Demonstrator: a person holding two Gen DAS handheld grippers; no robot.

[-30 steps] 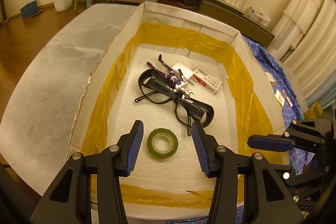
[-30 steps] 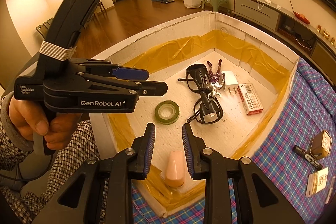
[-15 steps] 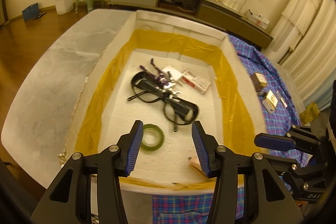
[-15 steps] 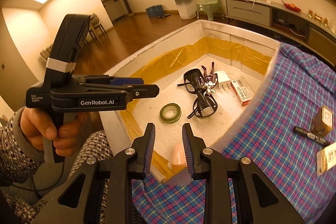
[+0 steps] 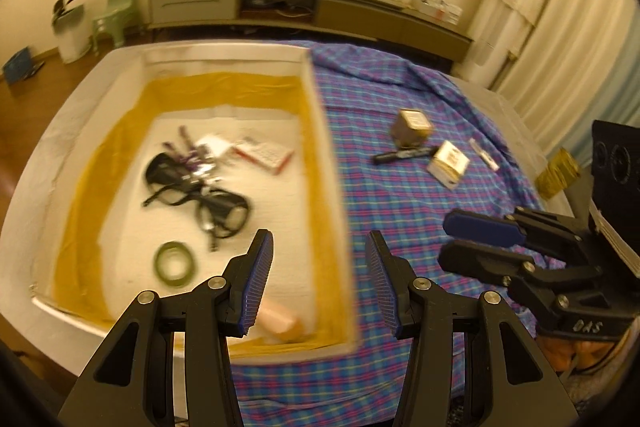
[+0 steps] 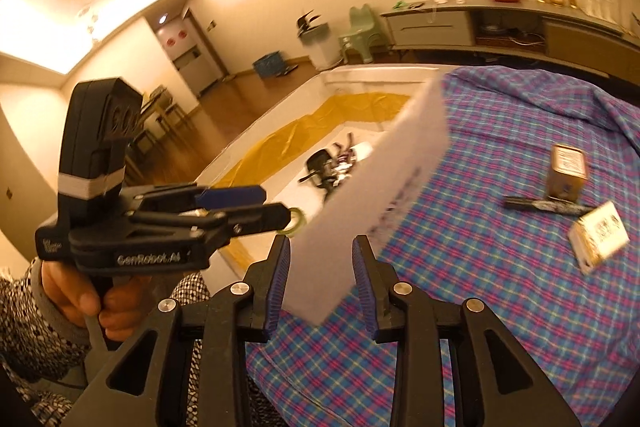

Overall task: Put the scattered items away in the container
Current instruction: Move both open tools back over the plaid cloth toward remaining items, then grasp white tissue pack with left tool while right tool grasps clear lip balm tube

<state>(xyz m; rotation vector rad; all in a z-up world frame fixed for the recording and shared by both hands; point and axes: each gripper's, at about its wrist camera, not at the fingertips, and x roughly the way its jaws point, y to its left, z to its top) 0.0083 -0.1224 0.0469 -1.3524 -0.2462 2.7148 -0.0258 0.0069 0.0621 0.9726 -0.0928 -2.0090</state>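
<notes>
Left gripper (image 5: 319, 283) open and empty over foam box (image 5: 326, 163) wall, right gripper (image 6: 320, 283) jaws opening (nothing between), marker (image 5: 404, 155) on plaid cloth (image 5: 400, 227).

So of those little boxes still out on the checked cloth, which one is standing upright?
The brown box, farthest from the claws, stands on end just behind the black marker. The white box lies flat.
</notes>
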